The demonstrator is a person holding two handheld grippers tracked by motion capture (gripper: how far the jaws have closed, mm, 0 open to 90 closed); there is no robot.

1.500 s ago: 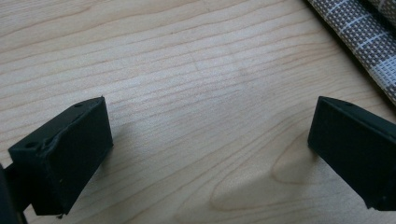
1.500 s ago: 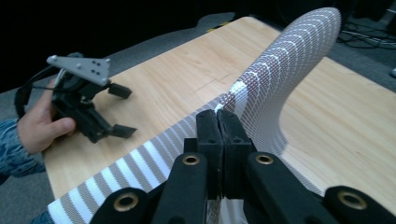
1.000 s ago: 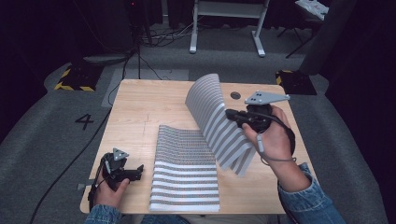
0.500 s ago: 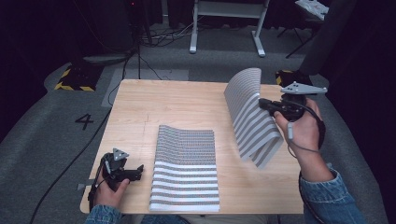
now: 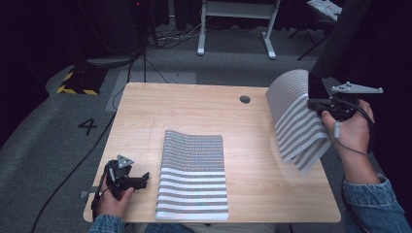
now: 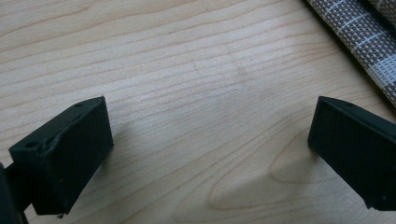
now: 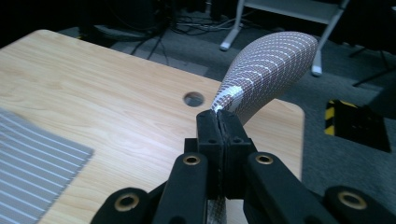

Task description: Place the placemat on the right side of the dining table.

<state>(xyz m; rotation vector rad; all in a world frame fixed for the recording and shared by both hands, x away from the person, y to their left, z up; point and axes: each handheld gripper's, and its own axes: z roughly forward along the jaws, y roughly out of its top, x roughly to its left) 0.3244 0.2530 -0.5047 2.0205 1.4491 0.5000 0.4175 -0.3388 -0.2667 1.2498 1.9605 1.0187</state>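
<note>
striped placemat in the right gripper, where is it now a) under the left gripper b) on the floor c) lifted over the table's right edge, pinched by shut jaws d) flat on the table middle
c: the right gripper has its jaws shut on the lifted placemat, which curves and hangs over the right edge of the table in the high view.

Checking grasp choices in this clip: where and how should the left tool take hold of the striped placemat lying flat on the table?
Probably its left long edge, approached from the left, where the open left tool sits. The striped placemat lies flat and thin, so slide one jaw under the edge and pinch it, as the right tool pinches the lifted placemat.
</note>
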